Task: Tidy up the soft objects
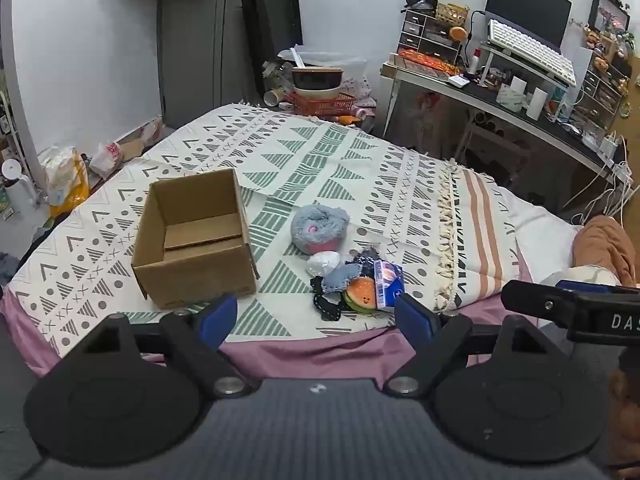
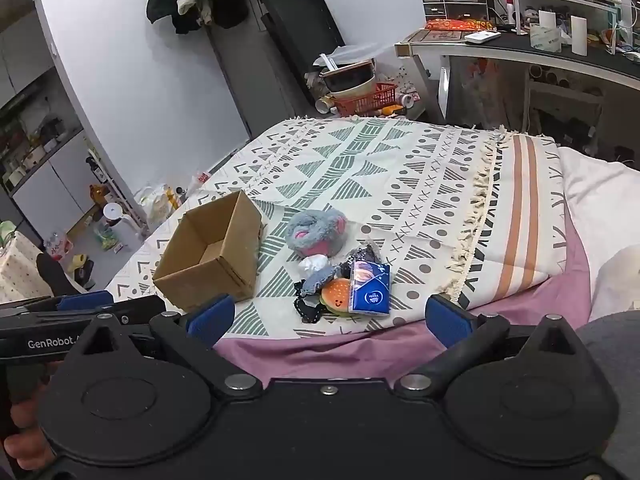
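Observation:
An empty cardboard box stands open on the patterned blanket. To its right lies a pile of soft things: a grey and pink plush, a white wad, a denim piece, a burger plush, a blue tissue pack and a black lace item. My left gripper hovers open near the bed's front edge, short of the pile. My right gripper is also open, just before the pile.
The blanket covers a bed with a purple sheet. A cluttered desk stands at the right, a red basket with bowls past the bed's far end, bags on the floor at the left. A person's knee rests at the right.

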A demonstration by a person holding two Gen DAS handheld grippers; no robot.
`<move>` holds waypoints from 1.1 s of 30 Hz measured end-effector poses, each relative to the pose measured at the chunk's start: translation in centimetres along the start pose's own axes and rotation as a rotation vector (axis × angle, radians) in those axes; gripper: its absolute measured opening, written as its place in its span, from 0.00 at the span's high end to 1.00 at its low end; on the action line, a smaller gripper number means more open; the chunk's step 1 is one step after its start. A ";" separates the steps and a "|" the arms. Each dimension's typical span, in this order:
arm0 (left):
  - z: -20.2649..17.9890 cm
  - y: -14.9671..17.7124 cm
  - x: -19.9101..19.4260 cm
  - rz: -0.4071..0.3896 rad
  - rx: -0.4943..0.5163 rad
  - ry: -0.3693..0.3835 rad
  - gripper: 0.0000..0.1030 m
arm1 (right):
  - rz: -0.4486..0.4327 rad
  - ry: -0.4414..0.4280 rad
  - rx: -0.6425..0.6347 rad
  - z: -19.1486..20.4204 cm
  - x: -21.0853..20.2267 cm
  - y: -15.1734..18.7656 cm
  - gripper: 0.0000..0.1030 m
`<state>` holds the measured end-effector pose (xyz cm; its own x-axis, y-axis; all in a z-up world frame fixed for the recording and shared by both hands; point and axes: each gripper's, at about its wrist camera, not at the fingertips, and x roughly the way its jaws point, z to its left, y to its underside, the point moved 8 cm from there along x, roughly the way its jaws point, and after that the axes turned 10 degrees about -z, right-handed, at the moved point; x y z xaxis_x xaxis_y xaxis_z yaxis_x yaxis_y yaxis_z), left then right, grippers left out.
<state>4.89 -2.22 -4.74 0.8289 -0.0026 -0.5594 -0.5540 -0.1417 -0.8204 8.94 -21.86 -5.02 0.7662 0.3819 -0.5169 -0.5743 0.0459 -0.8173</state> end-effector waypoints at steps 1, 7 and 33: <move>-0.1 0.0 0.0 0.000 0.001 -0.001 0.18 | 0.001 0.000 -0.001 0.0 0.1 0.0 0.00; 0.1 0.0 -0.2 -0.001 -0.010 -0.004 0.18 | 0.003 -0.006 -0.011 0.1 0.5 -0.2 0.00; 0.0 -0.5 -0.9 -0.011 -0.016 0.006 0.18 | -0.001 -0.010 -0.022 0.3 0.3 -0.4 0.00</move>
<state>4.41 -2.20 -3.86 0.8352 -0.0073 -0.5498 -0.5440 -0.1572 -0.8242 9.36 -21.45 -4.76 0.7640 0.3908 -0.5134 -0.5668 0.0262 -0.8235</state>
